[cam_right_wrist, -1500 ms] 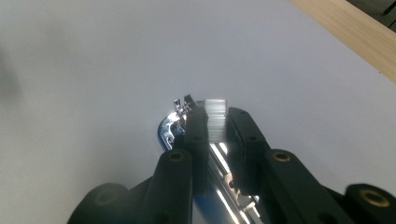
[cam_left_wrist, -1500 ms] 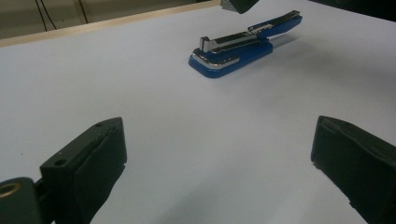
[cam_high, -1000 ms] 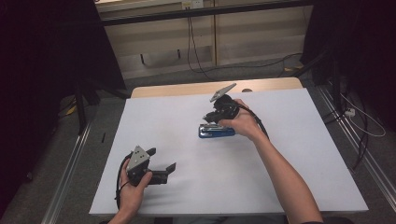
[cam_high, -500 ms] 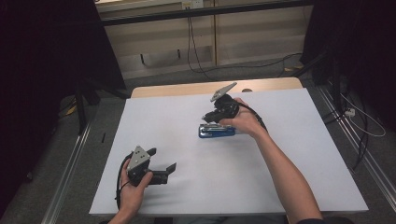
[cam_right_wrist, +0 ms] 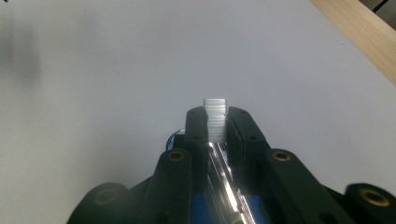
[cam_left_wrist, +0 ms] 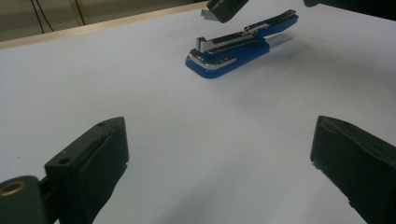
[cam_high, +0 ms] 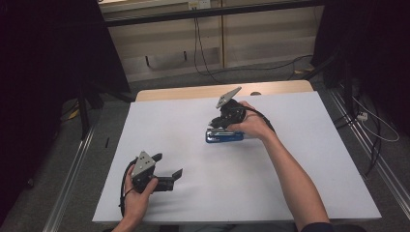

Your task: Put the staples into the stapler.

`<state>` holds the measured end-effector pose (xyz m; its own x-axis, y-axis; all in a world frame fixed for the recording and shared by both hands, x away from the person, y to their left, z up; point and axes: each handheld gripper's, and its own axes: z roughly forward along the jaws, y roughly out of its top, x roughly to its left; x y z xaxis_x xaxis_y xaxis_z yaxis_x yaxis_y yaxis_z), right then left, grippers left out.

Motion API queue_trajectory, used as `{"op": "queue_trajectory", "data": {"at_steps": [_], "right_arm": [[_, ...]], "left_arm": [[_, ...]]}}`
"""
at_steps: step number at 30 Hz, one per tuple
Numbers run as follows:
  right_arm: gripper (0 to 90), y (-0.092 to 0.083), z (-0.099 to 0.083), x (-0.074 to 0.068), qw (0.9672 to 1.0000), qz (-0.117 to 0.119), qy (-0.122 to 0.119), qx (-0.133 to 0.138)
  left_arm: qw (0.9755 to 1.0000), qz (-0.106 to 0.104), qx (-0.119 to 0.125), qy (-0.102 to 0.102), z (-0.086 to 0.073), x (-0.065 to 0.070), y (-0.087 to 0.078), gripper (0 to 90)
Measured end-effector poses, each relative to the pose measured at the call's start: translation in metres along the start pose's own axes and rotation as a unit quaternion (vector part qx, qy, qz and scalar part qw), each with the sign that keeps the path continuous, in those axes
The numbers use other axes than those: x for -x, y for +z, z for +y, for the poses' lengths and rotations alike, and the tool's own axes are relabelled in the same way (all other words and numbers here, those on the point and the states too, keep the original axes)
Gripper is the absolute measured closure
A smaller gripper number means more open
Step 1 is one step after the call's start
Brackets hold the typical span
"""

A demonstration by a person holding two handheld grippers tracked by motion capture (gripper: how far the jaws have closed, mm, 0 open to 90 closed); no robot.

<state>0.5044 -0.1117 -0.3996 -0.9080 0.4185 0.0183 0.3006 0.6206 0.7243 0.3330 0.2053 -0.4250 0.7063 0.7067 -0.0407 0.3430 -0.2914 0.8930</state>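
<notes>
Nothing moved since the earlier frames: your right gripper (cam_high: 216, 126) stayed clenched on a strip of staples (cam_right_wrist: 215, 116) just above the open blue stapler (cam_high: 224, 136), which lay mid-table on the white table (cam_high: 300, 159). Your left gripper (cam_high: 169, 170) rested released near the front edge, well apart from the stapler.

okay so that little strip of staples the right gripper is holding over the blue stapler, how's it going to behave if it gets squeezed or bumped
The staple strip looks thin and ribbed, so it would probably snap apart if squeezed hard. Its shiny metal may slide between the right gripper fingers. It seems light; a bump against the blue stapler could knock it askew.
</notes>
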Motion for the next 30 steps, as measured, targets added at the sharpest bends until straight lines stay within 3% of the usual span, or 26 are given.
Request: {"op": "queue_trajectory", "data": {"at_steps": [7, 20, 30], "right_arm": [[79.3, 0.002, 0.000, 0.004, 0.9998, 0.015, -0.011, -0.007], [79.3, 0.006, -0.006, 0.007, 0.9986, 0.015, -0.044, -0.025], [79.3, 0.011, -0.009, 0.007, 0.9974, 0.030, -0.058, -0.030]], "left_arm": [[1.0000, -0.003, -0.003, 0.000, 0.000, 0.000, 0.001, 4.7], [1.0000, -0.004, -0.003, 0.002, 0.000, 0.000, 0.000, 4.8], [1.0000, -0.005, -0.005, 0.005, 0.000, 0.001, 0.000, 4.8]]}}
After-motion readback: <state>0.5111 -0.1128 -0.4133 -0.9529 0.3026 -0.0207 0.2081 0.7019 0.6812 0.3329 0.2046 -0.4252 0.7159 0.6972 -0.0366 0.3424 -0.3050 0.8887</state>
